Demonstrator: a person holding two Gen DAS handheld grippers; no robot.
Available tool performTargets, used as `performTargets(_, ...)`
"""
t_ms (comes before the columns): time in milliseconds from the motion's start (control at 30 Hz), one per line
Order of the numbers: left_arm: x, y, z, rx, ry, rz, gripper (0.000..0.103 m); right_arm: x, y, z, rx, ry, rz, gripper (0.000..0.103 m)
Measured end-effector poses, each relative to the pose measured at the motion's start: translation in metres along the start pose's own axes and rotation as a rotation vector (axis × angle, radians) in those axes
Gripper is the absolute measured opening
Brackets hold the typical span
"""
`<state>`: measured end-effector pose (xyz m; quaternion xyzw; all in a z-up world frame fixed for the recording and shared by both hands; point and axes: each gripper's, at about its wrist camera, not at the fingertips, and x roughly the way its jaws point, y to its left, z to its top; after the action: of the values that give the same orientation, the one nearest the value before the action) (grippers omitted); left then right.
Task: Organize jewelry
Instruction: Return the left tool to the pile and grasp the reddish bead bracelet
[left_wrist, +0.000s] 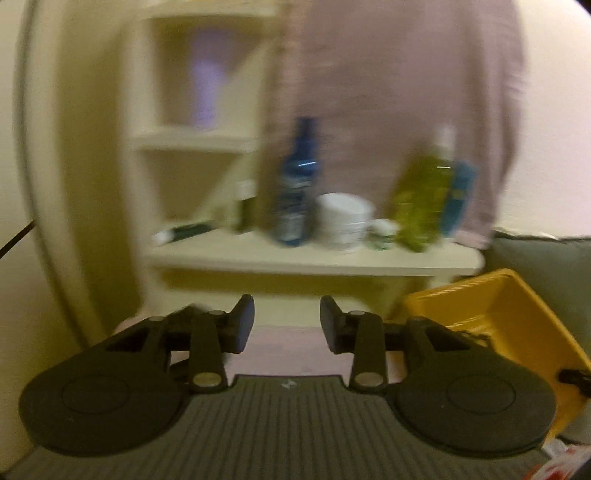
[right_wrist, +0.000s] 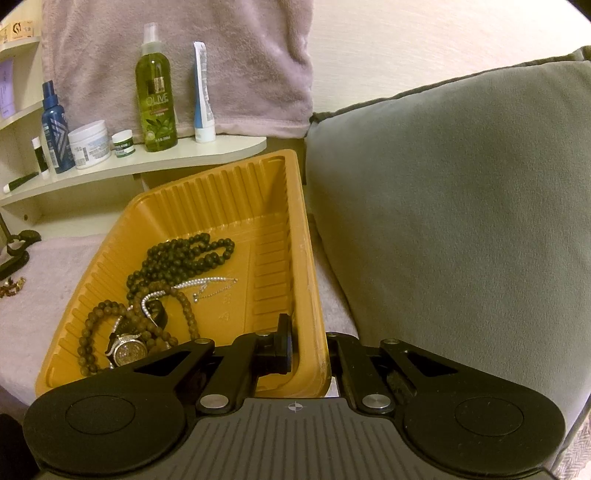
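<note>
Amber ribbed plastic tray (right_wrist: 236, 206), mid-frame, is pinched at its right wall by the right gripper (right_wrist: 308, 349), likely steadying it; bead necklaces (right_wrist: 177, 258), silver chain (right_wrist: 199, 286) and watch (right_wrist: 127, 349) lie inside. The left gripper (left_wrist: 287, 325) hangs spread apart, holding nothing, its view blurred.

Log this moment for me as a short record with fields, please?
left gripper: open, holding nothing
right gripper: shut on the yellow tray, one finger inside, one outside its wall
tray contents: dark bead necklace, silver chain, watch
shelf: olive bottle
beside tray: grey cushion
</note>
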<state>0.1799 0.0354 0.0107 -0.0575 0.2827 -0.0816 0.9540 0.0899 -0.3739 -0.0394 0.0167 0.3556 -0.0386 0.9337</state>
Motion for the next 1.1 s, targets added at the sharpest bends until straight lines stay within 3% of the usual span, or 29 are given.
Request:
performTargets(200, -0.003, 0.047, -0.03, -0.06, 0.011, 0.151, 0.037, 0.0, 0.001, 0.0, -0.002, 0.001, -0.001, 0.005)
performTargets(367, 0.006, 0.061, -0.053, -0.081, 0.063, 0.181, 0.037, 0.002, 0.0, -0.001, -0.004, 0.005, -0.003, 0.005)
performTargets(467, 0.015, 0.055, -0.064, -0.027, 0.081, 0.194, 0.037, 0.003, 0.0, 0.0, -0.008, 0.007, -0.003, 0.005)
performTargets(700, 0.04, 0.029, -0.079, 0.207, 0.162, 0.111, 0.035, 0.002, -0.001, 0.0, -0.009, 0.01, -0.003, 0.005)
performTargets(867, 0.057, 0.025, -0.081, 0.245, 0.208, 0.08, 0.024, 0.002, -0.001, -0.001, -0.01, 0.01, -0.003, 0.006)
performTargets(1100, 0.069, 0.025, -0.082, 0.269, 0.26, 0.068, 0.019, 0.002, -0.002, -0.001, -0.011, 0.011, -0.002, 0.006)
